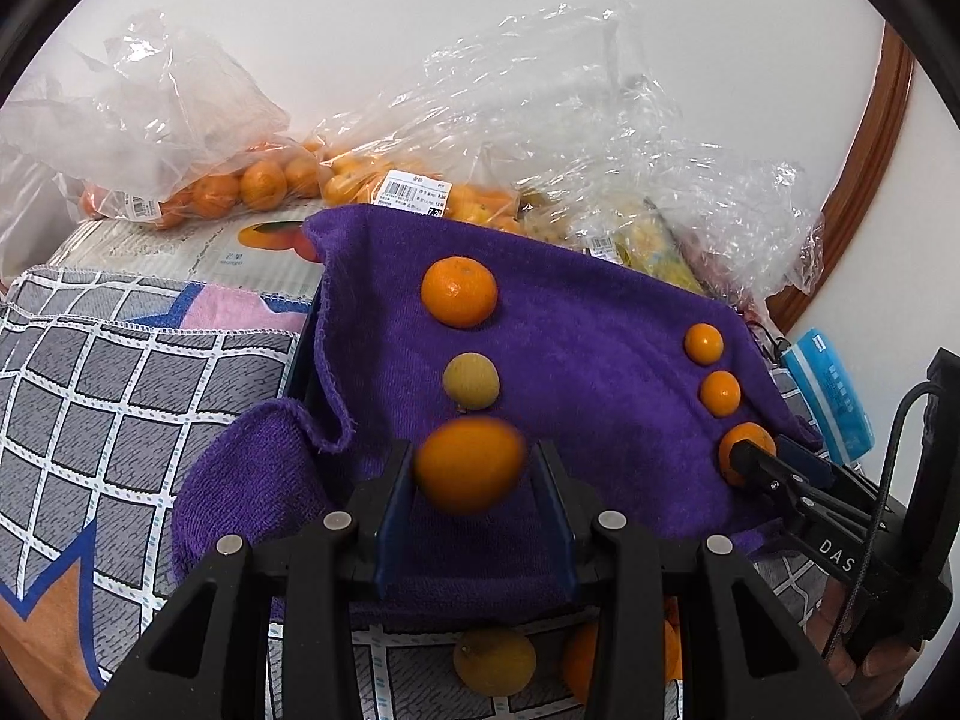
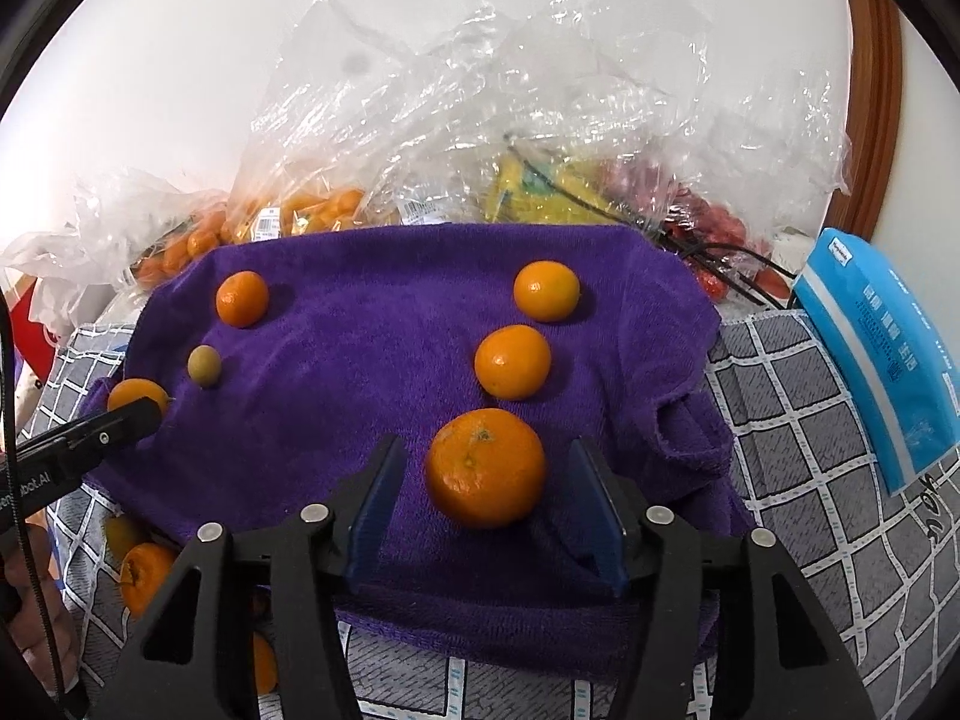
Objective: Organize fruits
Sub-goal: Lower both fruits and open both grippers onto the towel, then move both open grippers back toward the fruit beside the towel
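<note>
1. Now the left tool (image 1: 471,468) grips an orange mandarin (image 1: 470,465) between its blue pads, just above the near part of the purple towel (image 1: 600,360)
2. Beyond it on the towel lie a small yellow-green fruit (image 1: 471,381) and another mandarin (image 1: 459,291), in a line running away from the tool
3. The right tool (image 2: 486,480) stands with its jaws apart, clear gaps on both sides of a large mandarin (image 2: 486,468) that rests on the towel between them
4. Two more mandarins (image 2: 512,362) (image 2: 546,290) sit in a row behind that one
5. Clear plastic bags of oranges (image 1: 240,186) lie behind the towel
6. A grey checked cloth (image 1: 120,372) lies under and beside the towel, with loose fruit (image 1: 495,660) on it near the edge
</note>
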